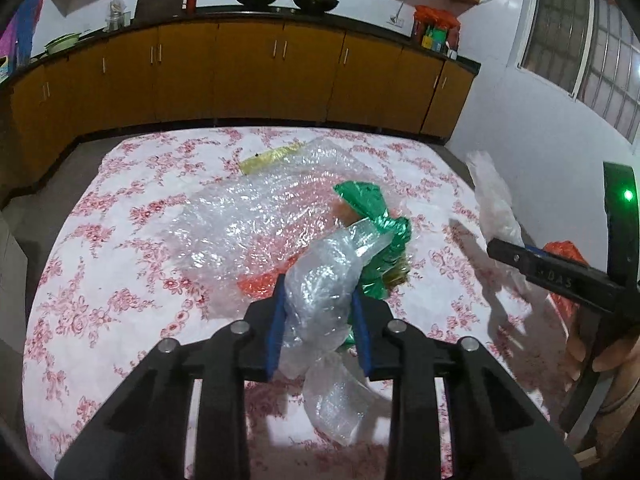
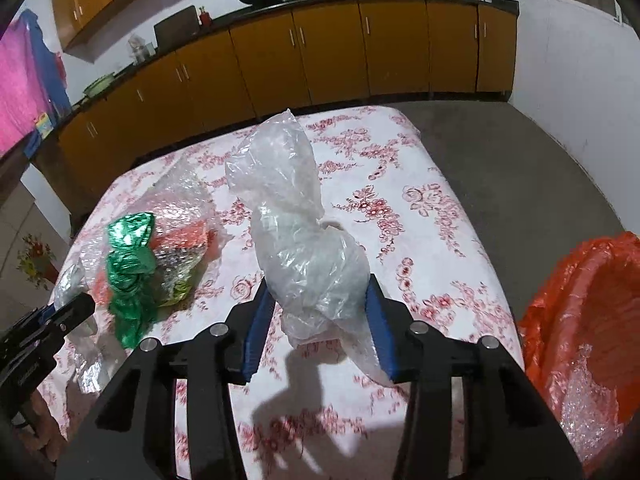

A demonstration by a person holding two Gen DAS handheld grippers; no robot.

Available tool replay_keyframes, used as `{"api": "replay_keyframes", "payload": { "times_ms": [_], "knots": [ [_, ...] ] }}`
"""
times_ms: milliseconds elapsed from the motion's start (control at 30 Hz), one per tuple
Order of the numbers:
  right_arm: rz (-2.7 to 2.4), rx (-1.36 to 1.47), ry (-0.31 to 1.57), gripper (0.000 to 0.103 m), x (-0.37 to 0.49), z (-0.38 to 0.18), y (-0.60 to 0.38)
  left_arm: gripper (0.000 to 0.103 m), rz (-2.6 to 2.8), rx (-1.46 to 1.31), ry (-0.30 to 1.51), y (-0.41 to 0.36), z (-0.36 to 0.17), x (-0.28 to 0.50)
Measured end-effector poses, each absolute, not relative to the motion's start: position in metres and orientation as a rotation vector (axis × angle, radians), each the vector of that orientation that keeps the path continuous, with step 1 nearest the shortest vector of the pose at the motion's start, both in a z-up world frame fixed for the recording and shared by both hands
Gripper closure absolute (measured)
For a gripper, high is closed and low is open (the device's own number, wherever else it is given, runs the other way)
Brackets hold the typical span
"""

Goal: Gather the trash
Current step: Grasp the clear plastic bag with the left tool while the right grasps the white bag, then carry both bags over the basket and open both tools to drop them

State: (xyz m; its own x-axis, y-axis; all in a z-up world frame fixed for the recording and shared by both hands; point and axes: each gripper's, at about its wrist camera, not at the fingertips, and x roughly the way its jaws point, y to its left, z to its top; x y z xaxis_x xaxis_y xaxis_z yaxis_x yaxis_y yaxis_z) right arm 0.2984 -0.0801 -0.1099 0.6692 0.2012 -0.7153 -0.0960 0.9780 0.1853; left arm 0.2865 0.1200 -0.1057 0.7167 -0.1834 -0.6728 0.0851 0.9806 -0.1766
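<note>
A crumpled strip of bubble wrap [image 1: 328, 292] is clamped between the blue pads of the left tool [image 1: 320, 320], its loose end hanging below the jaws toward the camera. No earlier view is given, so only the present grip is told. Just beyond that tool, a green foil wrapper [image 1: 372, 216] is seen lying against a large sheet of bubble wrap [image 1: 256, 216] spread over the flowered tabletop [image 1: 100, 240]; something orange-red is covered by the sheet. Farther back, a yellow wrapper [image 1: 272, 156] is laid flat on the cloth.

A clear plastic bag [image 2: 296, 232] is pinched between the pads of the right tool [image 2: 316, 328] at a moderate width and is held above the tabletop, its upper part standing up and away from the jaws. To the right of that tool, off the tabletop's edge, an orange bin bag [image 2: 576, 304] is seen open, with a piece of bubble wrap already inside. At the left edge of the right view the tip of the left tool is visible beside the green wrapper. Behind the tabletop, a row of brown cabinets [image 2: 328, 52] under a dark counter is shown along the wall.
</note>
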Motion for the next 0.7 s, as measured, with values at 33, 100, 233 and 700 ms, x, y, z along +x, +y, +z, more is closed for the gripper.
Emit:
{"api": "replay_keyframes", "payload": {
  "times_ms": [33,100,233,700],
  "knots": [
    [0.170,0.142,0.815,0.057,0.294,-0.108,-0.082,0.074,-0.149,-0.141,0.752,0.120,-0.104,0.284],
    [0.173,0.149,0.807,0.057,0.288,-0.104,-0.085,0.075,-0.150,-0.149,0.740,0.121,-0.099,0.281],
    [0.176,0.165,0.787,0.057,0.272,-0.095,-0.091,0.075,-0.158,-0.160,0.714,0.120,-0.088,0.273],
    [0.157,0.219,0.666,0.057,0.216,-0.046,-0.126,0.076,-0.230,-0.157,0.641,0.085,-0.049,0.247]
  ]
}}
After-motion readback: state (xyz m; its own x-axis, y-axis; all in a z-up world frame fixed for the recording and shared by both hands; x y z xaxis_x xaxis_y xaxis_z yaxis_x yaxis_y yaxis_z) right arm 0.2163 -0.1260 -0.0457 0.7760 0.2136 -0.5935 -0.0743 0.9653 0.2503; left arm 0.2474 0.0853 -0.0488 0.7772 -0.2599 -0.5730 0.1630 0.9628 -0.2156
